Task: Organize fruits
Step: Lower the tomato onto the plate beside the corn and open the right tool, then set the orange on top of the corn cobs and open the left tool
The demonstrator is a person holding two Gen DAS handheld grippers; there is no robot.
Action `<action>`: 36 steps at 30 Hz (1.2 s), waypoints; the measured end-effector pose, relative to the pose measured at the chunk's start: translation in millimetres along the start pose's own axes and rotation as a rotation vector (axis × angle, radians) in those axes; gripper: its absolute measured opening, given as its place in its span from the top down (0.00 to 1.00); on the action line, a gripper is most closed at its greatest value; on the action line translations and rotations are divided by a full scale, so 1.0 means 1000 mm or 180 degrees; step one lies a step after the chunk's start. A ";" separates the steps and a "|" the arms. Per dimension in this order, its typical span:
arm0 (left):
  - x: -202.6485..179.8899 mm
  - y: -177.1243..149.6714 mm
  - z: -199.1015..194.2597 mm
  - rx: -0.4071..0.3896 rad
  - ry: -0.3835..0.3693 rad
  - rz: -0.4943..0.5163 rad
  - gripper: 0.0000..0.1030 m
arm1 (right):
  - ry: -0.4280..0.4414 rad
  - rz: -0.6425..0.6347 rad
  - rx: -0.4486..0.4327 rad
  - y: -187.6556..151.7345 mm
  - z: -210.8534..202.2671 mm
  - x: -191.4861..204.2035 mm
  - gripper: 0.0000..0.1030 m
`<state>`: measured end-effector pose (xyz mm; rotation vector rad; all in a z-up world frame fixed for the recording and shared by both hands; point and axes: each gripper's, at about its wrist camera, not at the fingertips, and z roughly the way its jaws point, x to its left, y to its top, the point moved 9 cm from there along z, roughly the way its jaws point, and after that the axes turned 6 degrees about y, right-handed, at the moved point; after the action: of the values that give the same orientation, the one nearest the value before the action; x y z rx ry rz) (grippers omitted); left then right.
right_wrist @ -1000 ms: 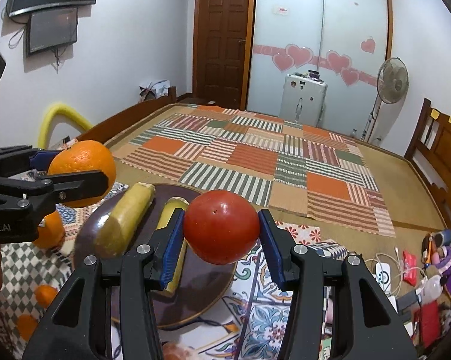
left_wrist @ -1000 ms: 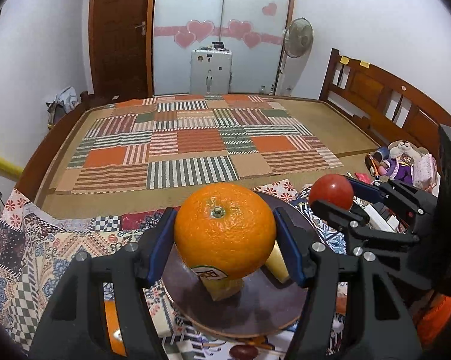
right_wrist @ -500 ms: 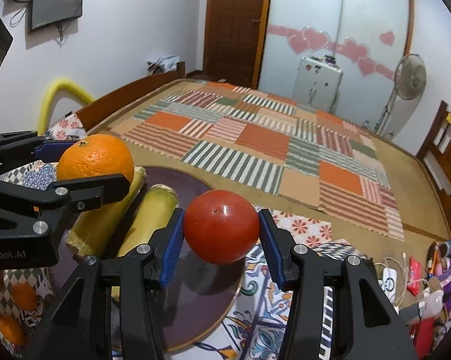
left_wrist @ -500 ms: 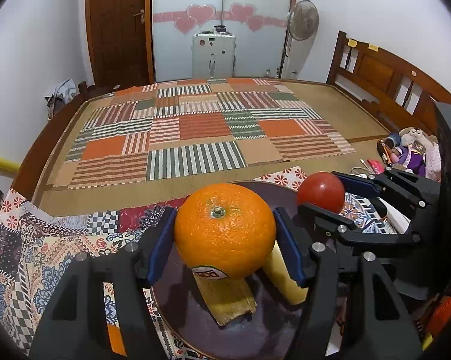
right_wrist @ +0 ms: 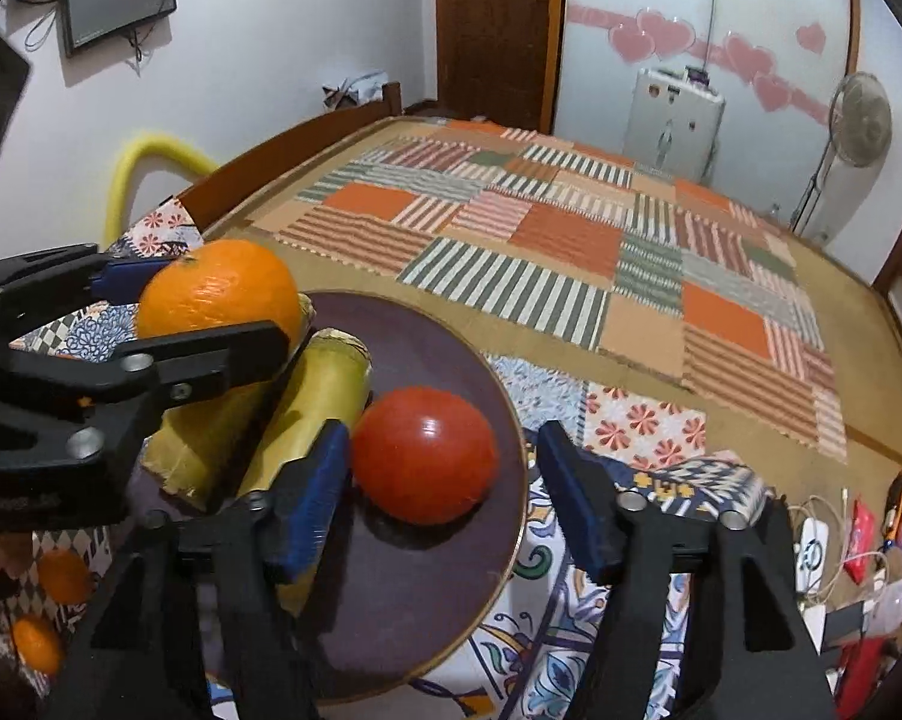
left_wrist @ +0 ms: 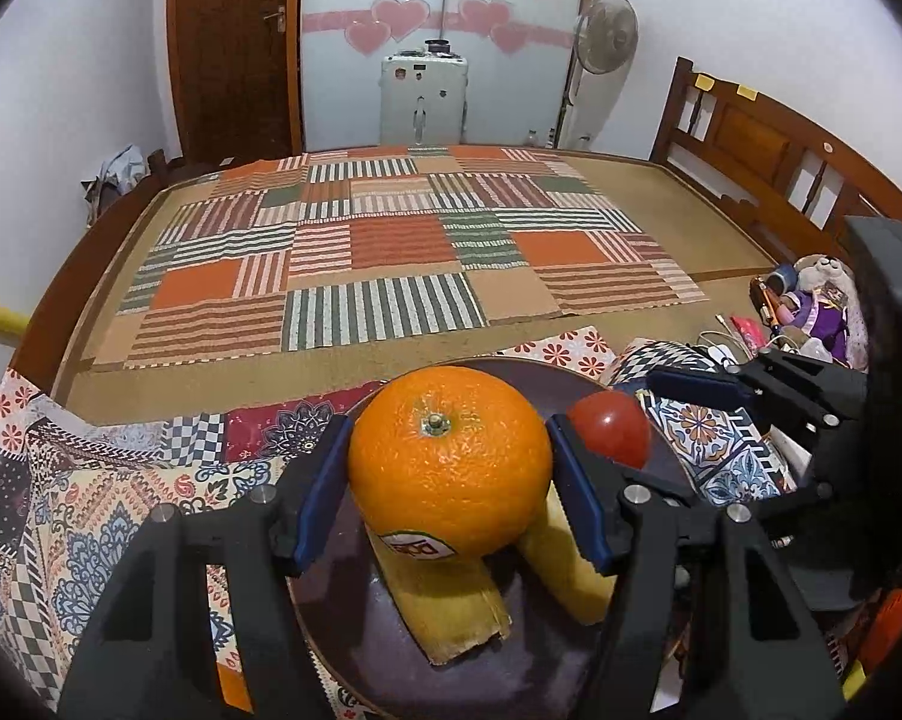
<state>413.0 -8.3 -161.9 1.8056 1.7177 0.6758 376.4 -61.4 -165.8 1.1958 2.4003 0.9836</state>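
My left gripper (left_wrist: 451, 480) is shut on a large orange (left_wrist: 450, 461) and holds it above the dark round plate (left_wrist: 511, 678). Two yellow cut fruit pieces (left_wrist: 451, 606) lie on the plate under it. My right gripper (right_wrist: 445, 492) is open; the red tomato (right_wrist: 424, 453) rests on the plate (right_wrist: 415, 600) between its fingers, beside the left pad and clear of the right one. The orange (right_wrist: 220, 291) and the yellow pieces (right_wrist: 313, 396) also show in the right wrist view. The tomato (left_wrist: 610, 427) shows behind my left gripper's right finger.
The plate sits on a patterned patchwork cloth (left_wrist: 109, 480). Two small oranges (right_wrist: 61, 576) lie on the cloth at the left. Cables, toys and small clutter (right_wrist: 841, 546) lie at the right. A striped patchwork mat (left_wrist: 391, 264) covers the surface beyond.
My right gripper has lowered the tomato onto the plate and opened, letting it go. My left gripper has moved forward over the plate with the orange still held.
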 end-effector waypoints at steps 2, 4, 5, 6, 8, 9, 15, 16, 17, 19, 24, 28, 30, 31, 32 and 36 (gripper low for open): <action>-0.001 0.000 0.000 -0.0006 -0.0003 0.0000 0.38 | -0.0042 -0.0008 -0.0031 0.000 -0.003 -0.002 0.39; -0.003 -0.001 0.000 -0.0018 0.0007 0.0017 0.38 | -0.0037 0.0015 -0.0062 0.000 -0.007 -0.005 0.39; -0.004 -0.001 0.000 -0.0024 0.0013 0.0035 0.38 | -0.0048 0.0027 -0.0083 -0.001 -0.008 -0.007 0.39; -0.005 -0.001 0.000 -0.0028 0.0017 0.0056 0.37 | -0.0067 0.0038 -0.0102 0.000 -0.009 -0.008 0.39; -0.009 -0.001 0.001 -0.0031 0.0028 0.0098 0.37 | -0.0125 0.0057 -0.0145 -0.001 -0.014 -0.013 0.39; -0.011 -0.002 0.002 -0.0013 0.0014 0.0107 0.37 | -0.0139 0.0075 -0.0166 -0.001 -0.015 -0.016 0.39; -0.028 -0.007 0.001 0.0031 -0.0058 0.0283 0.37 | -0.0218 0.0121 -0.0218 -0.003 -0.020 -0.026 0.39; -0.029 -0.007 0.001 0.0013 -0.0030 0.0313 0.37 | -0.0242 0.0116 -0.0235 -0.003 -0.022 -0.027 0.39; -0.030 -0.007 0.001 0.0000 -0.0012 0.0329 0.37 | -0.0252 0.0117 -0.0248 -0.003 -0.023 -0.028 0.39; -0.029 -0.007 0.002 -0.0001 0.0004 0.0310 0.36 | -0.0259 0.0138 -0.0283 -0.004 -0.026 -0.029 0.39; -0.025 -0.010 0.006 0.0103 -0.0062 0.0211 0.35 | -0.0258 0.0146 -0.0340 -0.005 -0.032 -0.030 0.39; -0.024 -0.011 -0.002 0.0077 -0.0058 0.0194 0.35 | -0.0281 0.0142 -0.0388 -0.004 -0.038 -0.027 0.39; -0.023 -0.010 -0.012 0.0034 -0.0064 0.0188 0.35 | -0.0283 0.0144 -0.0417 -0.004 -0.043 -0.026 0.39; -0.022 -0.010 -0.016 0.0010 -0.0057 0.0189 0.35 | -0.0277 0.0147 -0.0433 -0.005 -0.046 -0.025 0.39; -0.021 -0.009 -0.023 -0.0032 -0.0044 0.0196 0.35 | -0.0276 0.0148 -0.0452 -0.004 -0.049 -0.023 0.39; -0.015 -0.007 -0.048 -0.0180 0.0004 0.0206 0.35 | -0.0312 0.0106 -0.0528 -0.003 -0.062 -0.014 0.39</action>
<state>373.5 -20.7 -132.0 1.8289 1.6307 0.7451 350.9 -101.6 -123.0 1.1983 2.1838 1.0843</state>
